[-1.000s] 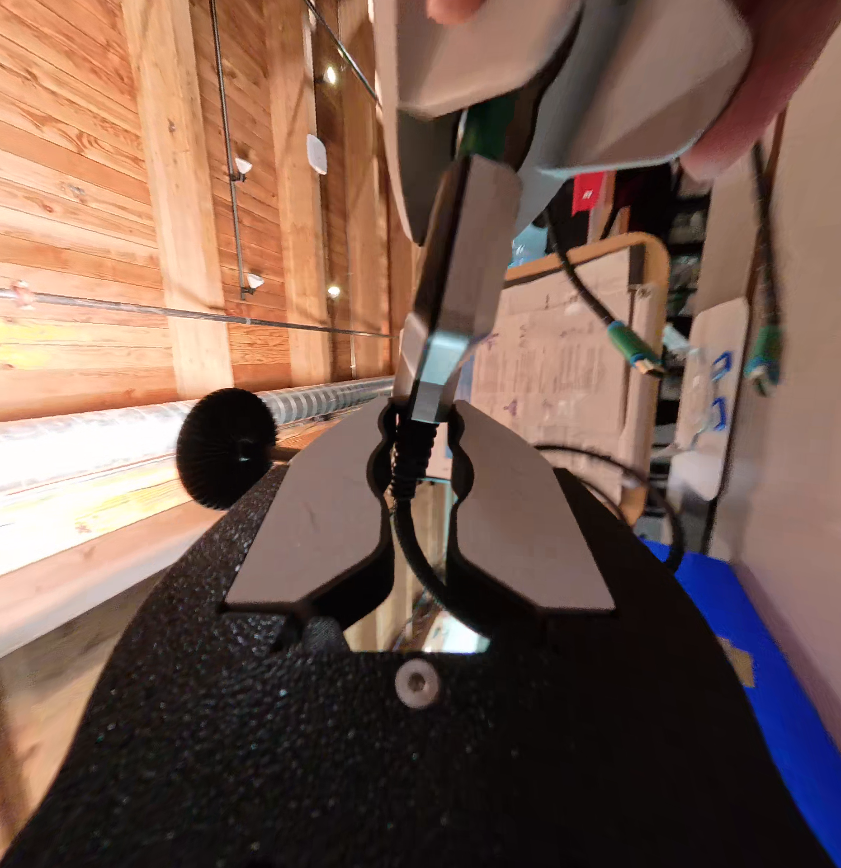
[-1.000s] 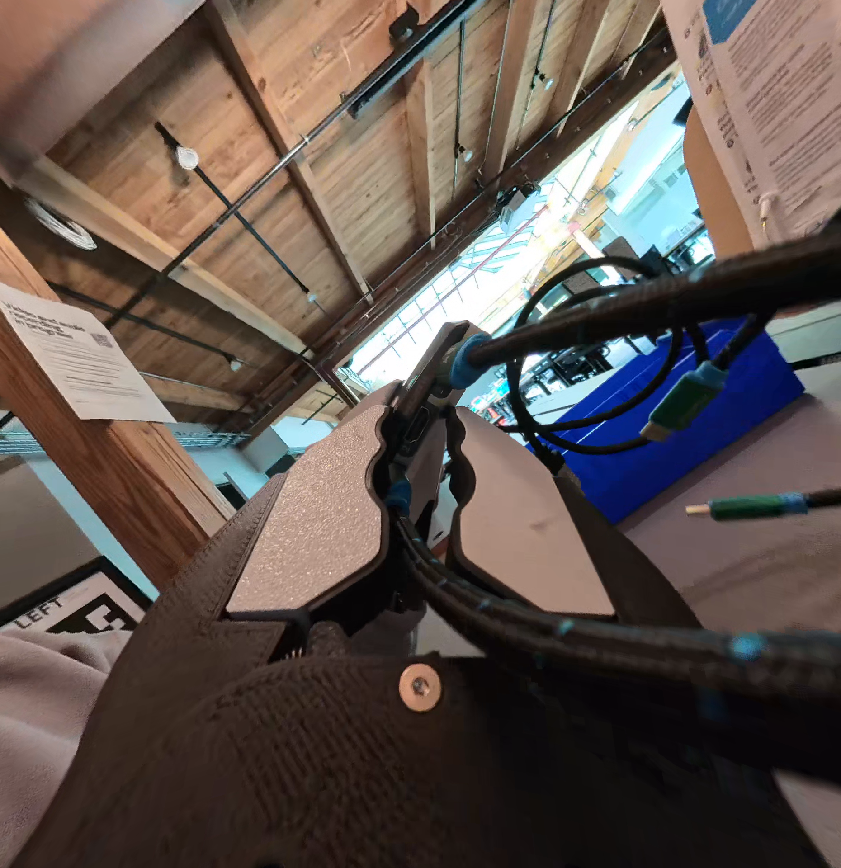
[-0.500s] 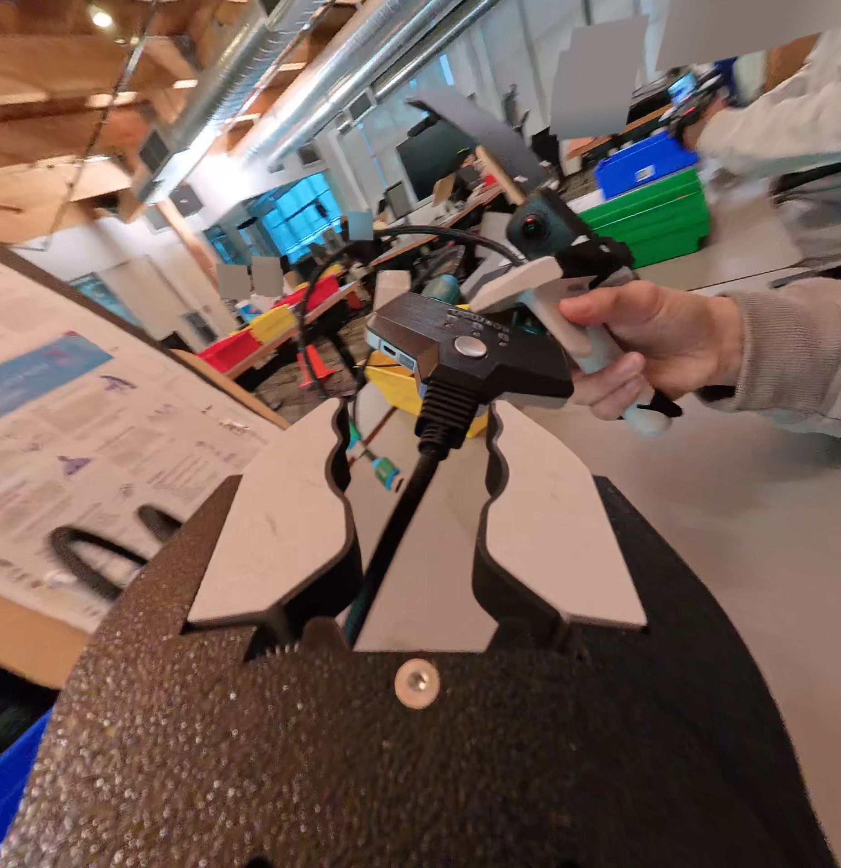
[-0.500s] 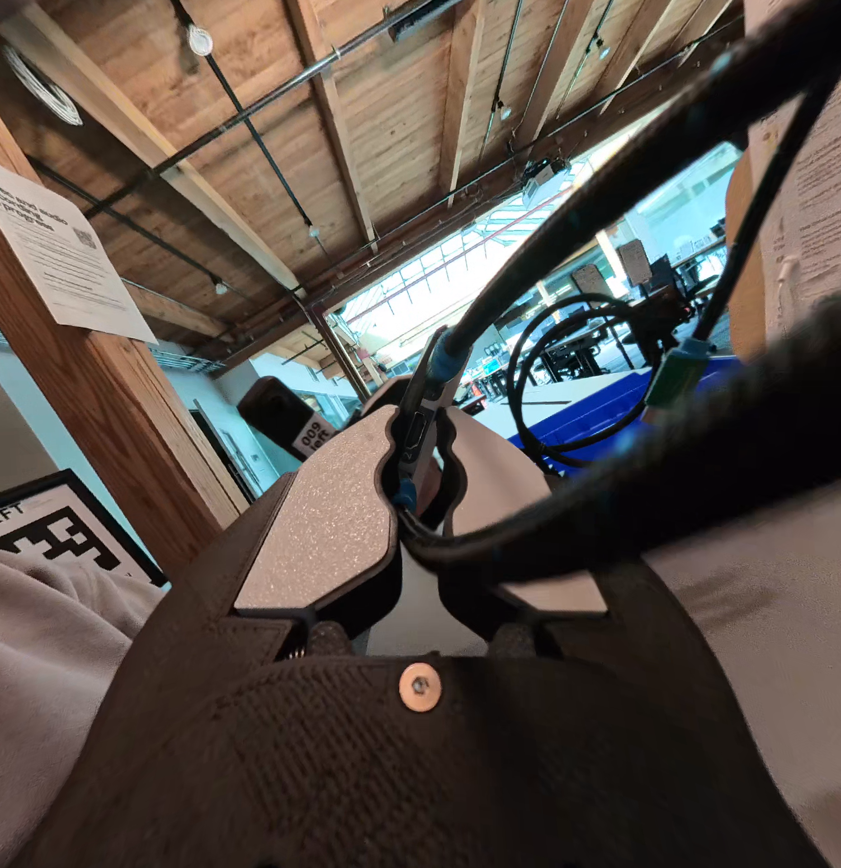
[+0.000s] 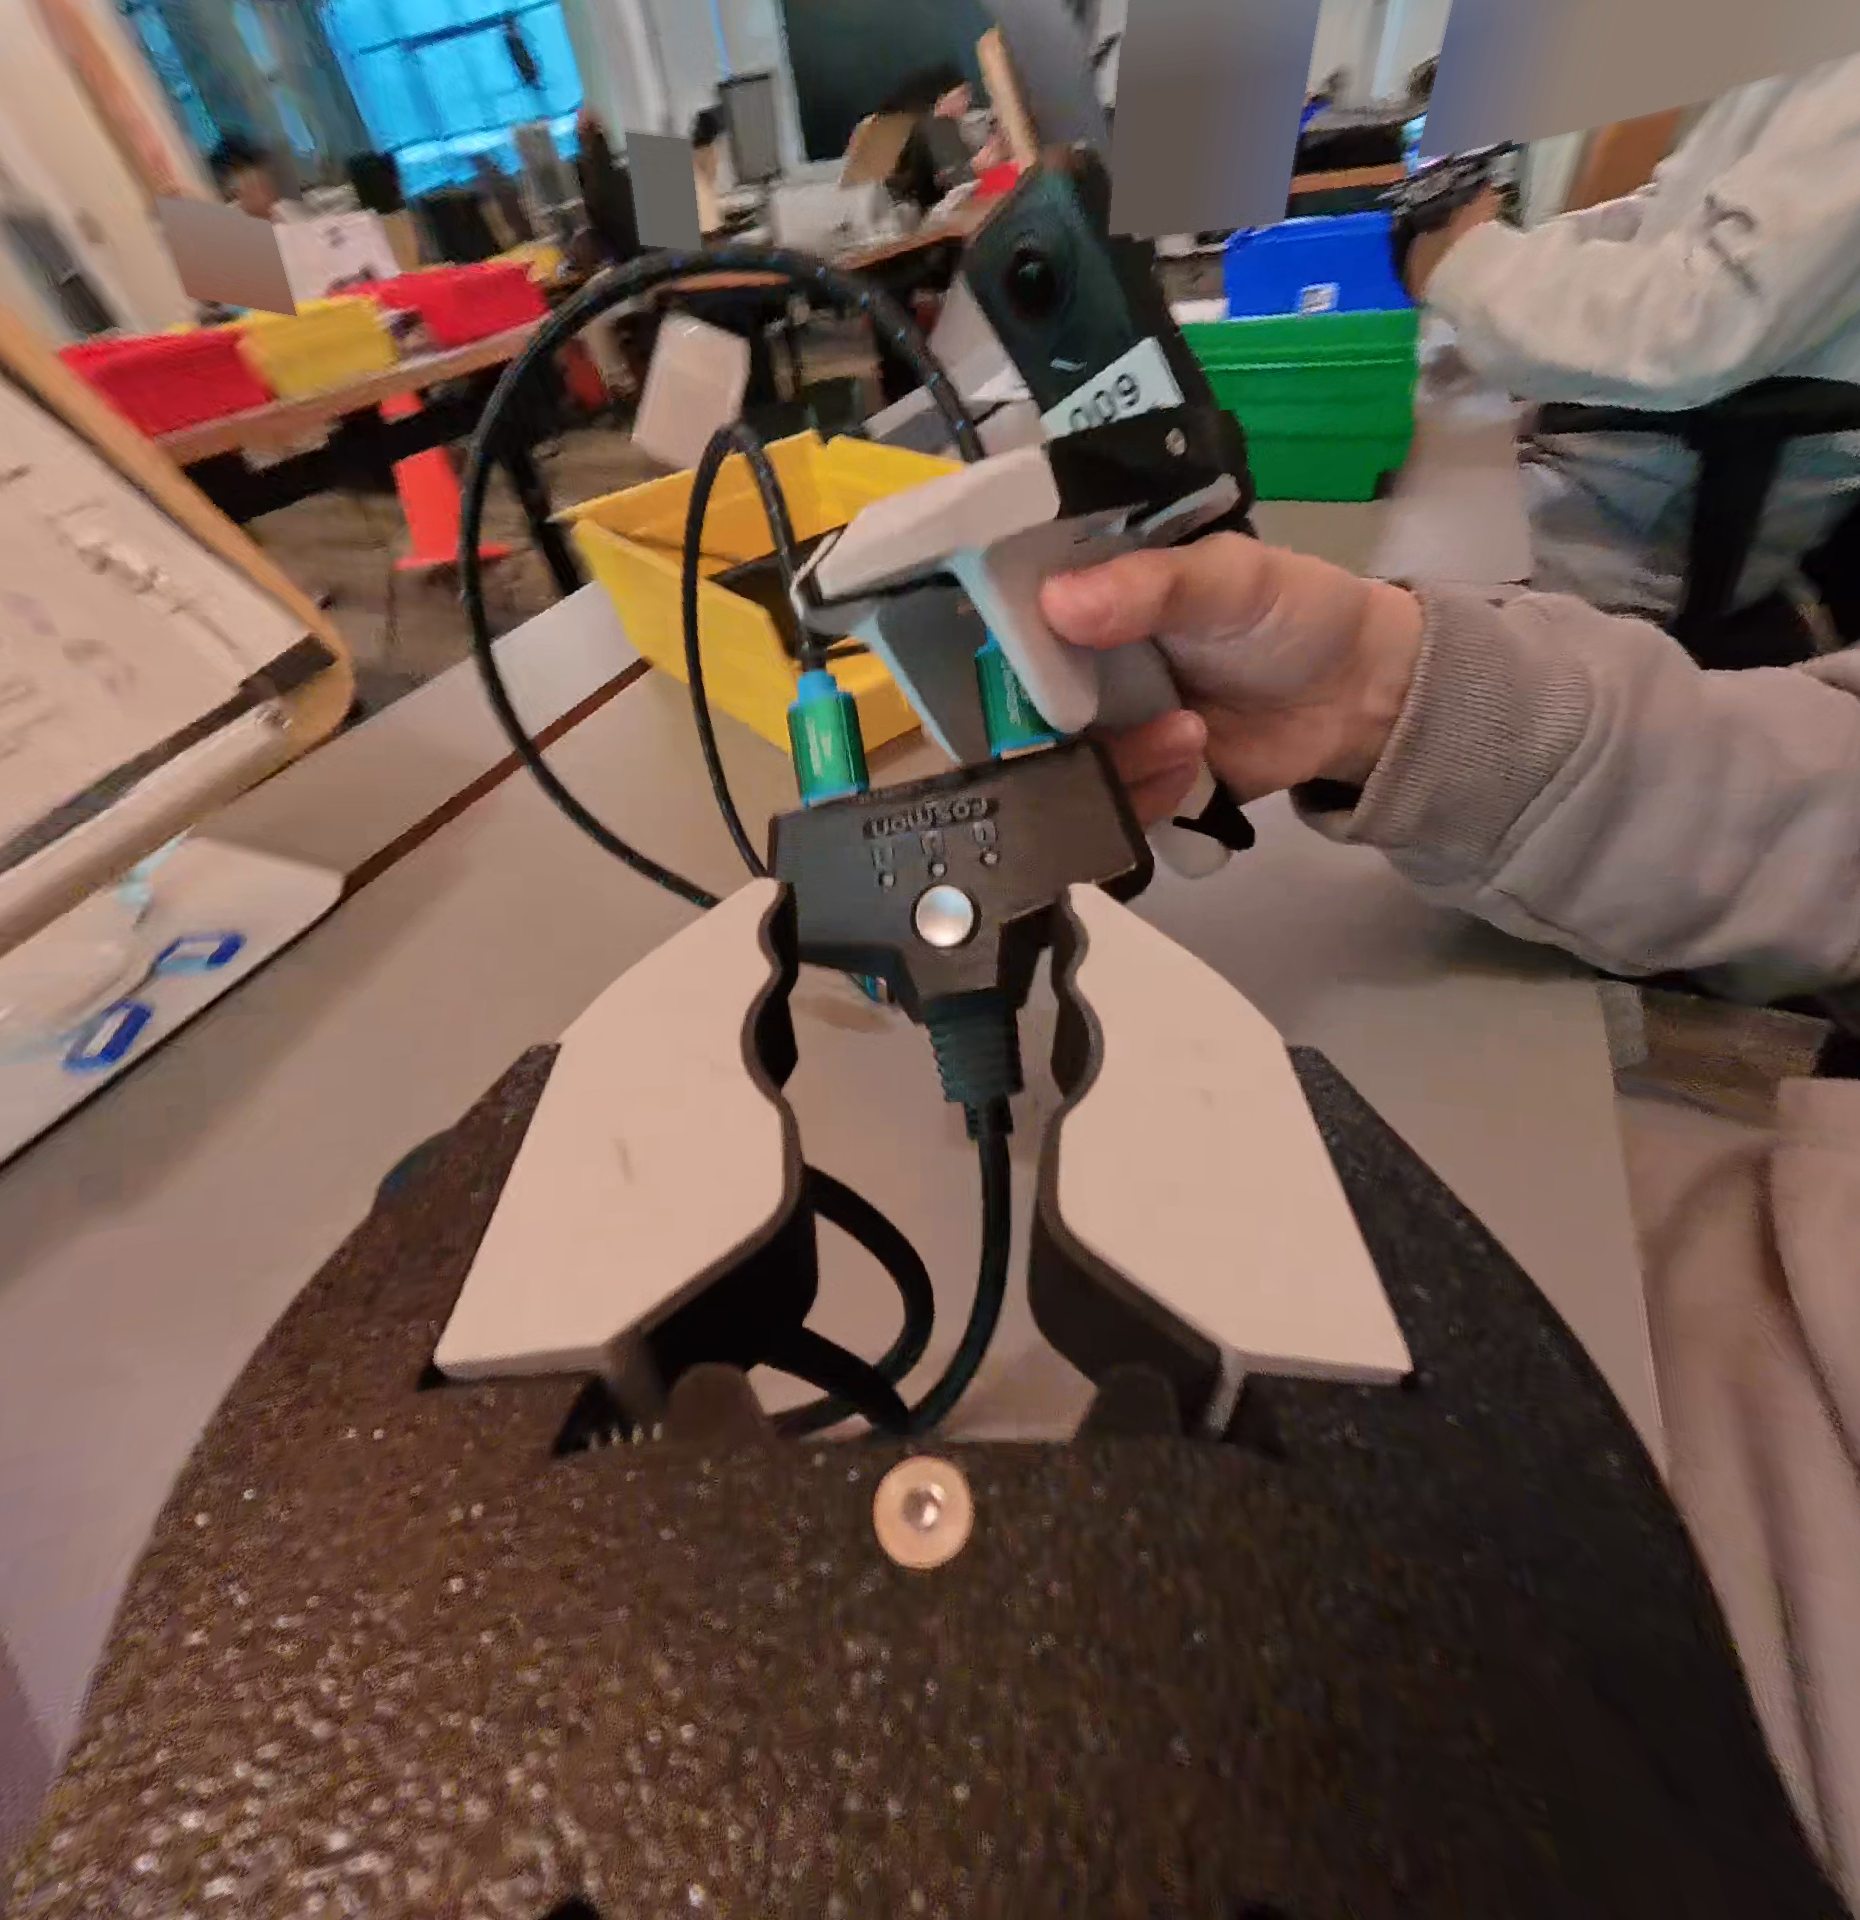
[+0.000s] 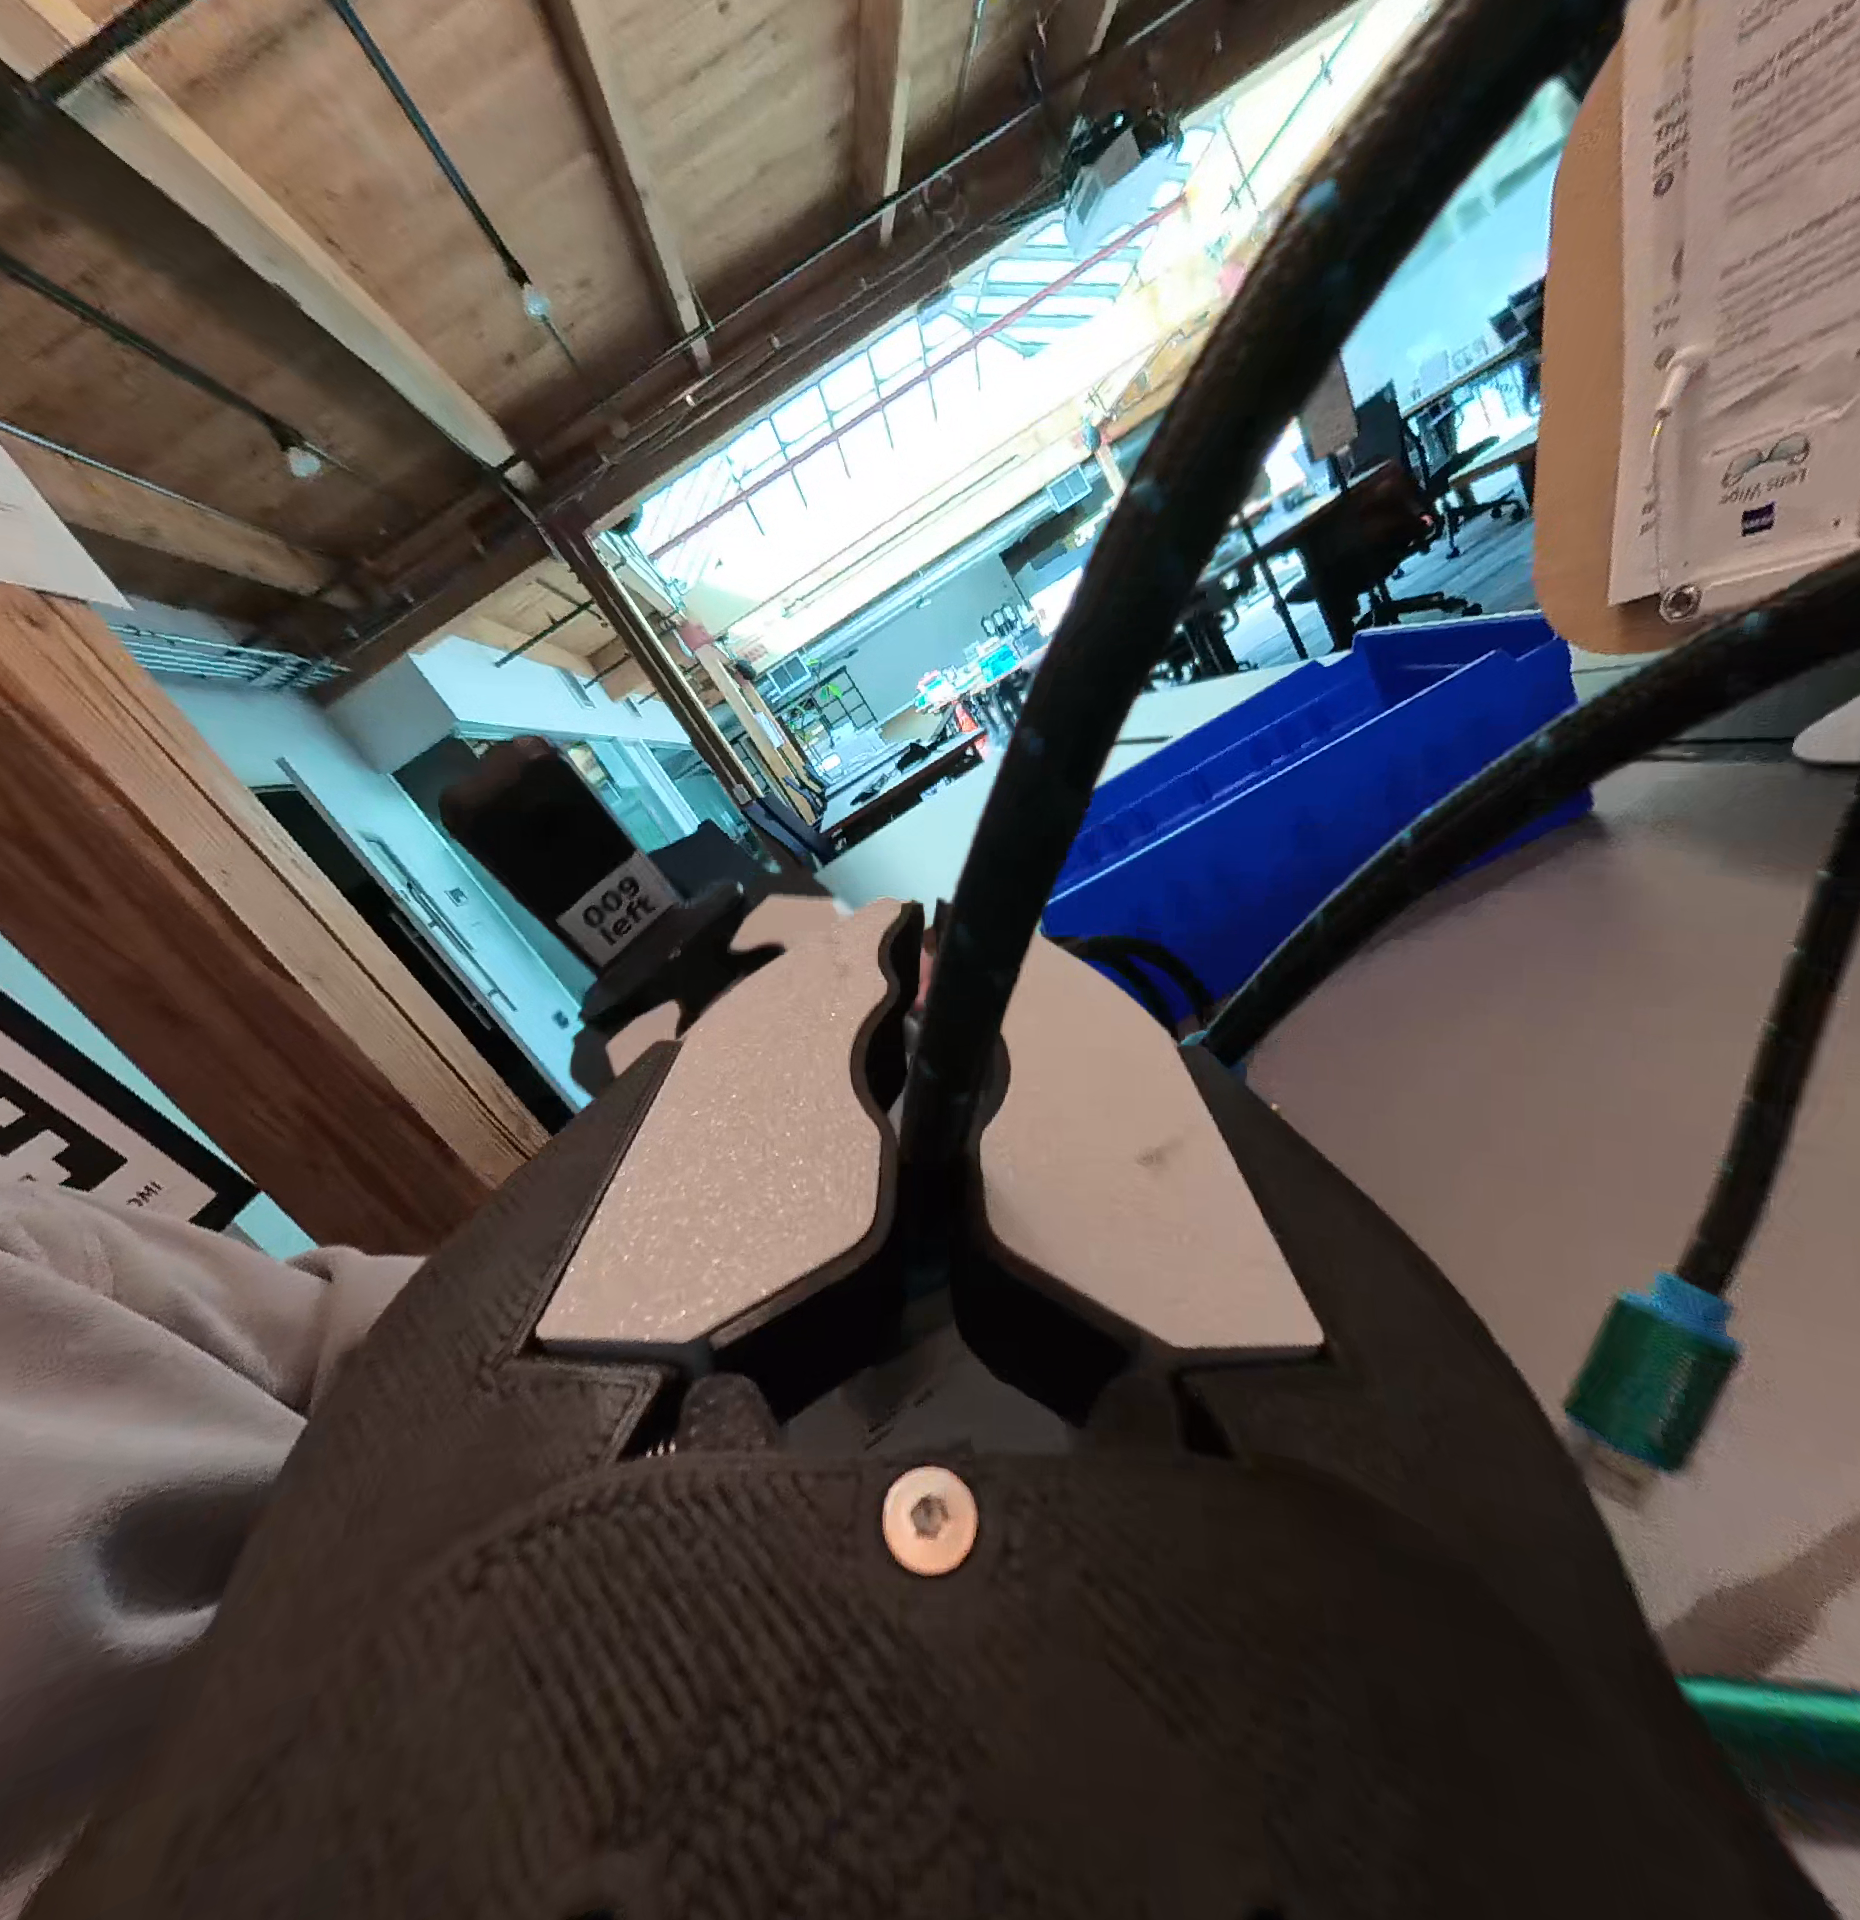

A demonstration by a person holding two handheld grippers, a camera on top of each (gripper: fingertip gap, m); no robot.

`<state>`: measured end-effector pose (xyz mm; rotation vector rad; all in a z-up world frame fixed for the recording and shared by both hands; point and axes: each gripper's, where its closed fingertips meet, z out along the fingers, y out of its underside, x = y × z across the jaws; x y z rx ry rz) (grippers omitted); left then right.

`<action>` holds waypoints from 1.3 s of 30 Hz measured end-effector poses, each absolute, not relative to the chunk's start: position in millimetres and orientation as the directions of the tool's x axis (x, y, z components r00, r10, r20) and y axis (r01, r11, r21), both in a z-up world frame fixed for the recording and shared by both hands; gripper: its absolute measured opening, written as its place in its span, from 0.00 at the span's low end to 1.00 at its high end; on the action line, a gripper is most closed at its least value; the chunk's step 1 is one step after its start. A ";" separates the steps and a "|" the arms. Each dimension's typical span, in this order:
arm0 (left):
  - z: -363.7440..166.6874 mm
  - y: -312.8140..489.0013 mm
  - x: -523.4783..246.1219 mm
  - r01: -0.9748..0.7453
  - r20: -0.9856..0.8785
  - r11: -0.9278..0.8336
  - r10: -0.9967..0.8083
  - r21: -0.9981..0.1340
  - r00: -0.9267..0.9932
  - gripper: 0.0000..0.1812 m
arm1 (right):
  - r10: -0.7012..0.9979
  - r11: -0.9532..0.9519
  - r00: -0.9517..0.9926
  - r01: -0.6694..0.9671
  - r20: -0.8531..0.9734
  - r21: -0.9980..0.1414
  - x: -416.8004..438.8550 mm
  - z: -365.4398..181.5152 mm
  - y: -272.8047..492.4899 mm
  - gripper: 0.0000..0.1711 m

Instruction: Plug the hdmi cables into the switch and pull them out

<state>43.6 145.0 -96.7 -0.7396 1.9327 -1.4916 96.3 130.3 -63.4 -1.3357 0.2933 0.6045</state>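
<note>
Between the pale fingers of the left gripper point(image 5: 921, 940) sat the black switch point(image 5: 957, 871), its narrow rear end pinched from both sides while its own cable point(image 5: 983, 1236) ran back down through the gap toward the camera. The switch was held above the grey table point(image 5: 365, 1049), top face up, a round silver button showing. Two green-shelled HDMI plugs were seated in its far edge: the left plug point(image 5: 824, 743) in plain sight, the right plug point(image 5: 1009, 707) partly behind the other tool. Their black braided cable point(image 5: 510, 436) looped up and over. The right gripper point(image 5: 910, 592), held in a hand point(image 5: 1232, 665), reached in from the right just above that second plug; whether its fingers touched the plug could not be told there.

In the right wrist view, the right gripper point(image 6: 931, 1013) was nearly pressed together, and a thick braided cable point(image 6: 1144, 540) rose from between its fingers. A loose green plug point(image 6: 1648, 1371) dangled at the right over the table point(image 6: 1528, 1039), with a blue bin point(image 6: 1310, 800) beyond.
</note>
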 end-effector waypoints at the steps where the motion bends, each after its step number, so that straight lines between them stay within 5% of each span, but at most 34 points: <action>1: -98.6 144.1 42.0 -0.088 -0.111 0.217 -0.757 -0.972 -0.644 0.26 | 0.243 0.124 0.810 -0.572 -0.534 -0.811 98.6 -62.4 129.8 0.02; 5: -99.0 120.5 19.2 0.053 -0.219 0.230 -0.794 -0.972 -0.567 0.22 | 0.254 0.160 0.796 -0.595 -0.550 -0.788 103.0 -60.5 128.2 0.02; 8: -143.1 113.3 25.2 -0.127 -0.114 0.219 -0.826 -0.967 -0.552 0.37 | 0.259 0.175 0.798 -0.593 -0.544 -0.786 102.8 -56.0 126.7 0.02; 10: -154.0 119.9 35.0 -0.162 -0.037 0.135 -0.865 -0.977 -0.501 0.38 | 0.252 0.180 0.807 -0.581 -0.534 -0.794 101.6 -53.4 125.6 0.02; 16: -163.8 111.2 53.0 -0.231 0.212 -0.083 -0.754 -0.969 -0.621 0.29 | 0.290 0.161 0.823 -0.544 -0.488 -0.823 84.6 -43.8 122.8 0.02; 18: -152.0 110.3 55.0 -0.152 0.210 -0.145 -0.716 -0.978 -0.666 0.20 | 0.301 0.164 0.824 -0.541 -0.481 -0.825 81.4 -41.5 122.6 0.02; 21: -137.7 119.5 58.8 -0.030 0.176 -0.207 -0.736 -0.978 -0.654 0.18 | 0.318 0.182 0.812 -0.559 -0.490 -0.809 83.5 -39.8 119.8 0.02; 30: -142.9 123.8 62.8 -0.025 0.142 -0.165 -0.748 -0.986 -0.649 0.17 | 0.297 0.162 0.812 -0.561 -0.502 -0.812 92.3 -51.0 119.1 0.03; 34: -135.2 136.0 63.6 0.071 0.026 -0.087 -0.792 -0.994 -0.609 0.16 | 0.209 0.013 0.865 -0.469 -0.456 -0.883 92.0 -73.8 117.9 0.22; 39: -119.5 134.6 61.1 0.163 -0.163 0.081 -0.791 -0.983 -0.589 0.13 | 0.369 0.002 0.802 -0.506 -0.470 -0.862 75.2 -58.1 97.7 0.41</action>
